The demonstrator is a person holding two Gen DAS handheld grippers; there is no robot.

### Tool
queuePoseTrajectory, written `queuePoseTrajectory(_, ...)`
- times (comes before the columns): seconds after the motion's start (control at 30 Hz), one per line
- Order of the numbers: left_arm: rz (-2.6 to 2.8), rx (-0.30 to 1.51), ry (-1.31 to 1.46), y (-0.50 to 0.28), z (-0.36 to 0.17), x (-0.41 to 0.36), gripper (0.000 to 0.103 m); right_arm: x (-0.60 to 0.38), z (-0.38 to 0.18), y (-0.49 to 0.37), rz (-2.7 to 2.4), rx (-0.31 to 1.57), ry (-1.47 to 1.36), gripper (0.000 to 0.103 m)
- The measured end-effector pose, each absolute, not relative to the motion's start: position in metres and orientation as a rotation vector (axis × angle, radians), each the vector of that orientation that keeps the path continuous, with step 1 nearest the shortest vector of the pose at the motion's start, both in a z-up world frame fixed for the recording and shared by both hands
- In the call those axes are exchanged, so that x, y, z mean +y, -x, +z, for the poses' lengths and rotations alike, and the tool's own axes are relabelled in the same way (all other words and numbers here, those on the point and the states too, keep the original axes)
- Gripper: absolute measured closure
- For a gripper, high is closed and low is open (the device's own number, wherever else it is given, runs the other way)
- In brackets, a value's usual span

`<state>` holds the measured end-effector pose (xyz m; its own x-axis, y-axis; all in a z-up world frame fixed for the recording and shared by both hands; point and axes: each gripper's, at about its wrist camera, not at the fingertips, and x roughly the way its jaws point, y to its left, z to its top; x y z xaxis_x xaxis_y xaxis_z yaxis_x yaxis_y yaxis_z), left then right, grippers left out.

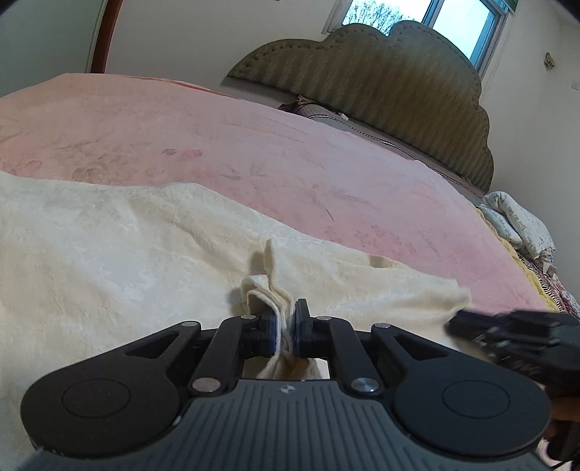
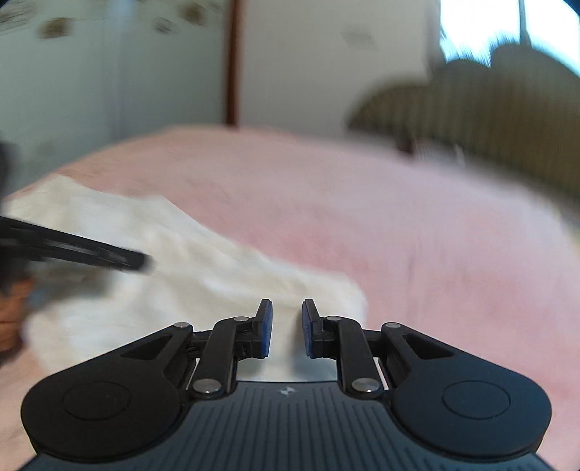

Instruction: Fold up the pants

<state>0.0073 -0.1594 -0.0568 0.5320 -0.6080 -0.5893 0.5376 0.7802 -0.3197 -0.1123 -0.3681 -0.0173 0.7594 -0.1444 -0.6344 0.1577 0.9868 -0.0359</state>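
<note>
A: Nearest the lens, the black left gripper (image 1: 284, 331) has its blue-padded jaws clenched on a bunched fold of the cream fleece pants (image 1: 119, 250); several layers stick up between the pads.

B: And where do those pants lie?

A: Spread across the near side of the pink floral bedspread (image 1: 224, 141), reaching from the left edge toward the right, with 1 corner ending near the right gripper (image 1: 456, 324).

B: How does that right gripper look from its own camera?

A: Its jaws (image 2: 286, 328) stand slightly apart with nothing between them, hanging released above the pants' edge. That view is blurred.

B: Anything else in view?

A: 1 olive quilted scalloped headboard (image 1: 380, 79) at the far end of the bed, 1 window (image 1: 460, 25) behind it, and the left gripper's dark fingers (image 2: 108, 255) crossing the right camera's left side.
</note>
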Motion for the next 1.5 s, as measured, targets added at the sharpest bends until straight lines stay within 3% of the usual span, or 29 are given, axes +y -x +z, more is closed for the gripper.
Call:
queuePoseTrajectory(0.07,-0.68,0.753,0.096,-0.007,-0.054,-0.158,0.09,-0.367,-0.033,0.112,-0.177,0.729,-0.034,0.087)
queuePoseTrajectory(0.13,-0.661,0.778,0.113,-0.011,-0.049,-0.153,0.084,-0.353,-0.027,0.119,-0.207,0.712,0.009,0.086)
queuePoseTrajectory(0.17,-0.654,0.787,0.129,-0.013,-0.045,-0.15,0.075,-0.344,-0.021,0.126,-0.212,0.695,0.034,0.086)
queuePoseTrajectory(0.3,-0.612,0.72,0.129,-0.016,-0.024,-0.142,0.075,-0.323,-0.007,0.143,-0.159,0.651,0.027,0.086)
queuePoseTrajectory(0.43,-0.696,0.697,0.103,-0.017,-0.011,-0.153,0.073,-0.311,-0.03,0.147,-0.142,0.722,0.015,0.086)
queuePoseTrajectory(0.53,-0.769,0.731,0.032,-0.017,-0.018,-0.177,0.063,-0.309,-0.031,0.162,-0.168,0.674,-0.049,0.086)
queuePoseTrajectory(0.8,-0.739,0.645,-0.21,0.003,-0.042,-0.198,0.057,-0.307,-0.013,0.169,-0.178,0.661,-0.064,0.085)
queuePoseTrajectory(0.93,-0.669,0.642,-0.135,-0.005,-0.034,-0.173,0.054,-0.296,-0.016,0.165,-0.169,0.688,-0.015,0.085)
queuePoseTrajectory(1.17,-0.585,0.785,0.087,-0.043,-0.023,-0.122,0.052,-0.222,-0.003,0.146,0.013,0.528,0.219,0.085)
queuePoseTrajectory(1.5,-0.694,0.869,0.206,-0.033,-0.01,-0.096,0.038,-0.176,-0.029,0.13,0.121,0.588,0.479,0.085)
